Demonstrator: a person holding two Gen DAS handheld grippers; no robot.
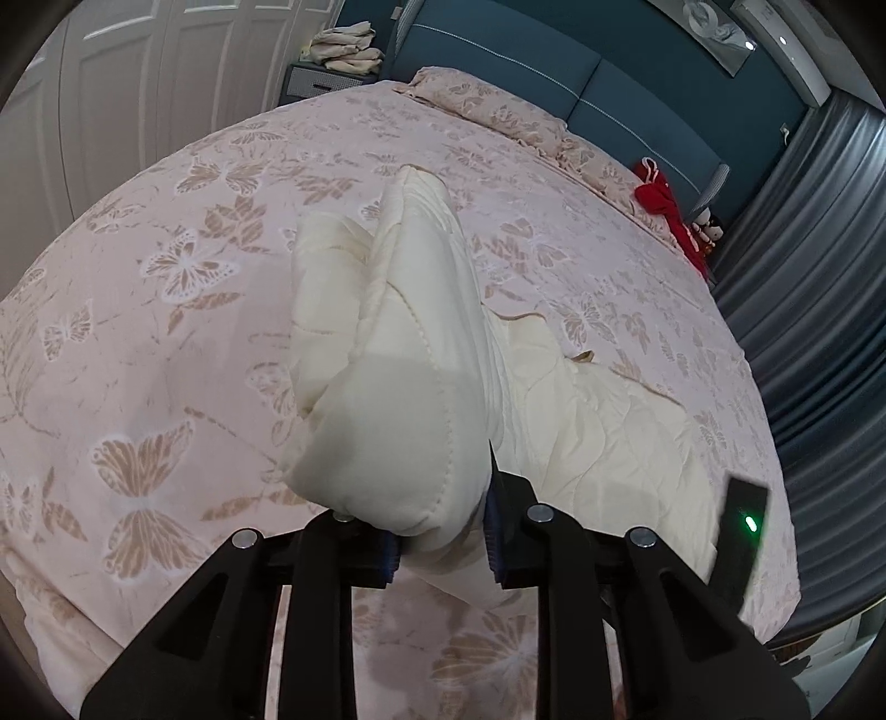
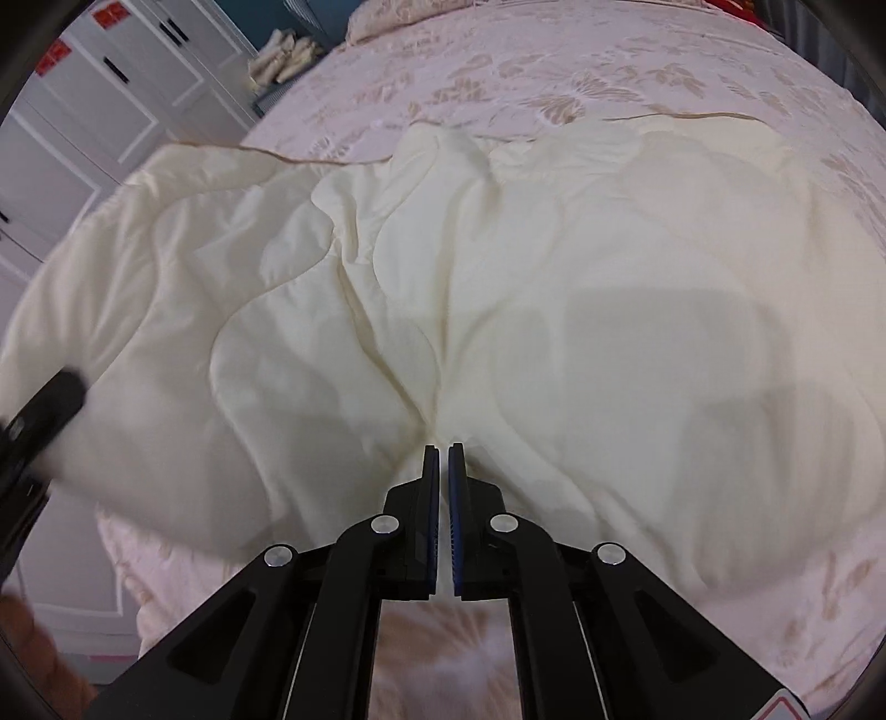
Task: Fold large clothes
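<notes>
Black two-finger left gripper (image 1: 440, 545) pinches a thick fold of the cream quilted padded cover (image 1: 398, 354), lifting it into a puffy ridge. Black right gripper (image 2: 443, 487), jaws nearly together, clamps a thin edge of the same cover (image 2: 498, 266), which spreads rumpled, stitched in curving lines, over the pink butterfly-patterned bedspread (image 1: 166, 310). Farther off, a red garment (image 1: 662, 202) lies by the blue headboard (image 1: 554, 61).

No readable txt anywhere. Red stickers (image 2: 58, 52) on the white wardrobe doors (image 2: 111, 99) are too small & blurred to make out.
</notes>
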